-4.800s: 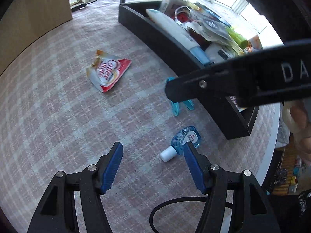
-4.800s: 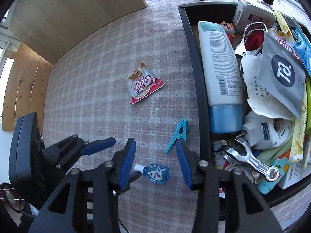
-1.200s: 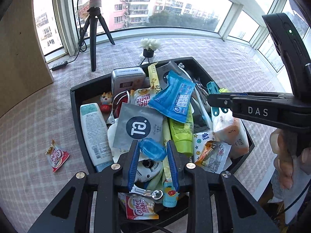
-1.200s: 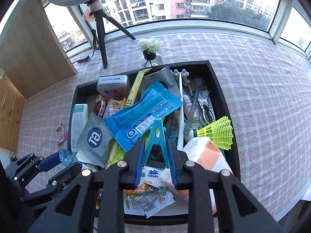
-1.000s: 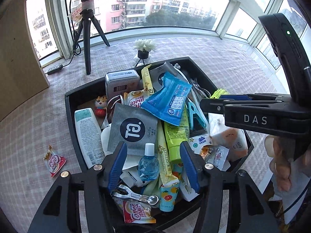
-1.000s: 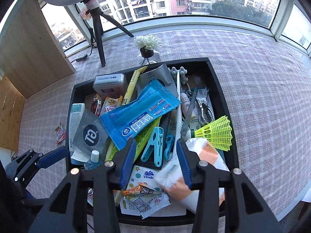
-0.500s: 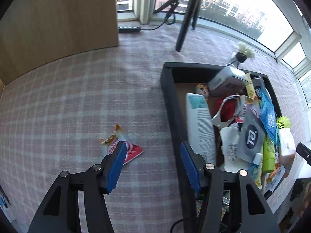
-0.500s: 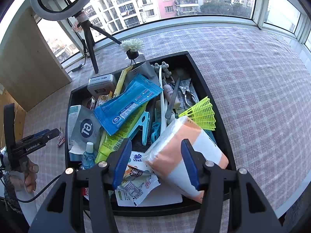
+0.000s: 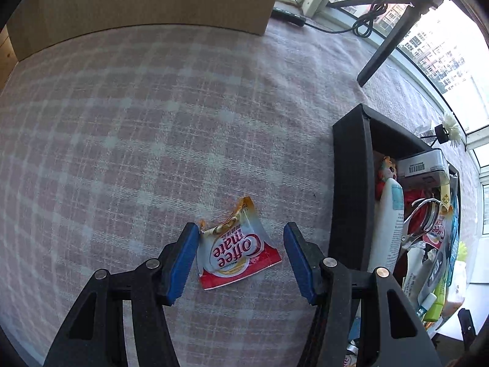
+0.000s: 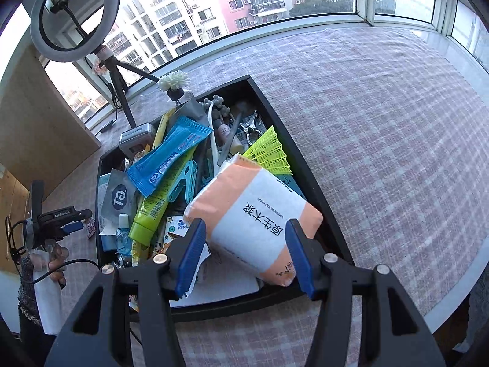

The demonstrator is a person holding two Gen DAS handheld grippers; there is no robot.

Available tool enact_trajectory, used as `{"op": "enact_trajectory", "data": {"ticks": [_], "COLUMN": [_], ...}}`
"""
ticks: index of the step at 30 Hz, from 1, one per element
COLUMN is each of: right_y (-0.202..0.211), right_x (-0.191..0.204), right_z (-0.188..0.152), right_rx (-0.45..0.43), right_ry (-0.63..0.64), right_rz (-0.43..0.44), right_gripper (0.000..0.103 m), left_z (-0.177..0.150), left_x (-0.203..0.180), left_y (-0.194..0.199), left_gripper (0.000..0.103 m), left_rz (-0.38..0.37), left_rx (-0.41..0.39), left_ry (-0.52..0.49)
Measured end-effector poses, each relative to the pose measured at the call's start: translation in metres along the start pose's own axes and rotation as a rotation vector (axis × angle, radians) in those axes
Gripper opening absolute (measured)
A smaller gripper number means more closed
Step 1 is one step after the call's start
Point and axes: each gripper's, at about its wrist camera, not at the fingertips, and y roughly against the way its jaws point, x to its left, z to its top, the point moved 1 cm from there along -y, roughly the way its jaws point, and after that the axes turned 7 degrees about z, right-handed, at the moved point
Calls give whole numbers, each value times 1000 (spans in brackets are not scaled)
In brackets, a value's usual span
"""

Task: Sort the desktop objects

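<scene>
- While the left gripper (image 9: 241, 260) hangs low over the plaid tablecloth (image 9: 137, 122), its blue-padded jaws stand wide apart with nothing clamped between them.
- A Coffee mate sachet (image 9: 237, 249) lies flat on the cloth between those jaws. Its upper left corner sits just beside the left pad (image 9: 183, 260); whether the two touch cannot be told. The right pad is clear of the sachet.
- To the right of the sachet stands the black tray (image 9: 348, 189), with a strip of bare cloth between them.
- In the left wrist view the tray holds a white tube (image 9: 386, 226) lying along its near wall, a silver tin (image 9: 423, 165) at its far end and a small doll (image 9: 386, 165) beside the tin.
- The right gripper (image 10: 246, 255) is spread open and empty above the near end of the tray (image 10: 321, 195).
- A tissue pack (image 10: 255, 215), orange and white with printed characters, lies tilted on top of the tray contents, between the two blue pads as seen from the right wrist camera; contact cannot be confirmed.
- Further tray contents in that view: a blue wipes packet (image 10: 168, 160), a yellow shuttlecock (image 10: 270, 151), a green tube (image 10: 156, 205), a light-blue clothespin (image 10: 183, 180) and a small blue bottle (image 10: 123, 237) with a white cap.
- At the left edge of the right wrist view, the left gripper (image 10: 71, 226) appears low beside the tray.
- Behind the tray stand a white flower ornament (image 10: 174, 82) and a ring light (image 10: 75, 15) on a tripod.
</scene>
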Motion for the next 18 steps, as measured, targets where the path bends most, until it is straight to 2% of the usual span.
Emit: {"op": "enact_trajectory", "data": {"ticks": [6,8,12,18], "right_y": [5,6,9,7], "right_x": [-13,-17,-22,-23], "right_z": [-8,-10,-12,-8], "right_rx": [-10,-11,-16,-13], "right_ry": [-39,-55,-73,-71], "right_rz": [0,5,7,3], "right_gripper": [53,53,53,53], "left_z": [-6,-10,-17,-27], "left_x": [-2,-4,-4,0], "left_y": [-10,-10,-11,-9], "left_gripper": [55,55,48,44], "left_rz": [40,69,107,90], "left_rx": [18,-9,-44,-58], "left_ry": [6,-8,-14,0]}}
